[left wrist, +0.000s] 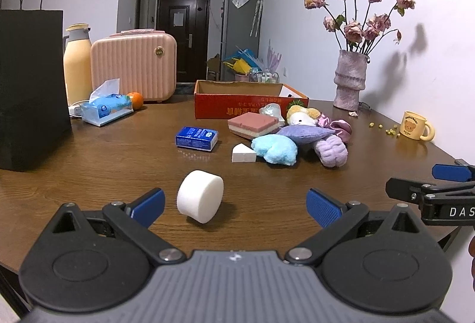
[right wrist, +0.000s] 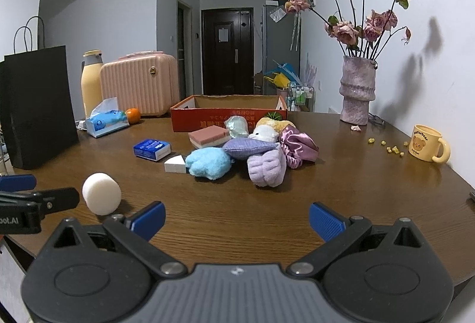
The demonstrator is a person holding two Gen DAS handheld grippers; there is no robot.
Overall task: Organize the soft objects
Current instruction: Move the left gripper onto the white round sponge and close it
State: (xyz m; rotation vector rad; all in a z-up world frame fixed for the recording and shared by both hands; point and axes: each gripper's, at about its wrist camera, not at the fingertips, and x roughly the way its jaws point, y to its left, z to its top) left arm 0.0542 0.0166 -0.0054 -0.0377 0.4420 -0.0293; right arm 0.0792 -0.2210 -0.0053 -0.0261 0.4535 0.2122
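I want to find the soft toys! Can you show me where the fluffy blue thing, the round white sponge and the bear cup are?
fluffy blue thing [right wrist: 209,164], right wrist view, middle of its fuzzy top
round white sponge [left wrist: 199,200], left wrist view, its flat round face
bear cup [right wrist: 425,142], right wrist view, the bear picture

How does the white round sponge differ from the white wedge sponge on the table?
The white round sponge is a thick cylinder resting on its curved side; the white wedge sponge has flat faces and a pointed top. The round one lies alone near the left tool; the wedge touches the blue fluffy cloth. Both are plain white.
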